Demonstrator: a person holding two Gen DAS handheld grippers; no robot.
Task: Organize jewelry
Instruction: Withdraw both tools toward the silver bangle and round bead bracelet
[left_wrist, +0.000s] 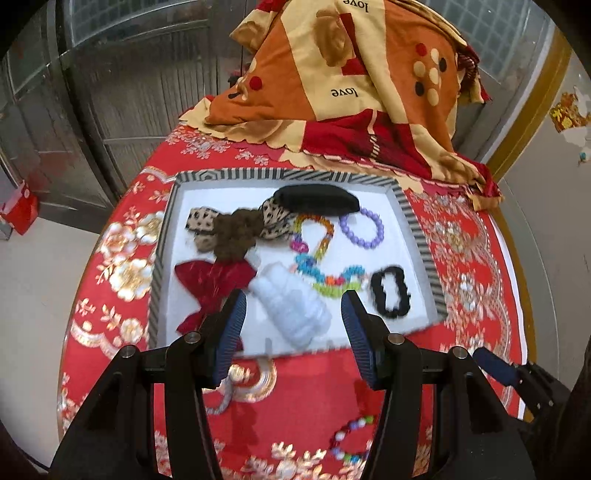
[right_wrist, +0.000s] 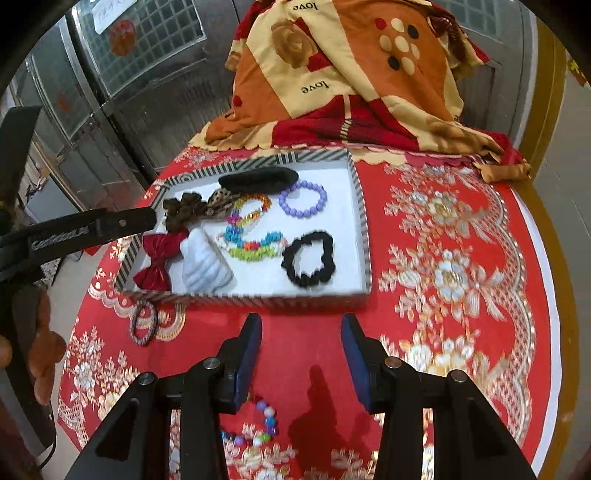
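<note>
Tray (left_wrist: 415, 218) of hair ties and bead bracelets on red brocade cloth (left_wrist: 465, 258).
Left view: left gripper (left_wrist: 293, 308) hangs wide open and empty over the striped tray's near rim, above a fluffy white scrunchie (left_wrist: 291, 306), between a red velvet bow (left_wrist: 210, 284) and a black scrunchie (left_wrist: 390, 291). Right view: right gripper (right_wrist: 301, 326) gapes empty just short of the tray; a bead bracelet (right_wrist: 258, 424) lies on the cloth beneath it, a striped hair tie (right_wrist: 144, 322) to its left.

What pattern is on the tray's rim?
Black-and-white stripes on the tray's rim, clearest in the right wrist view.
</note>
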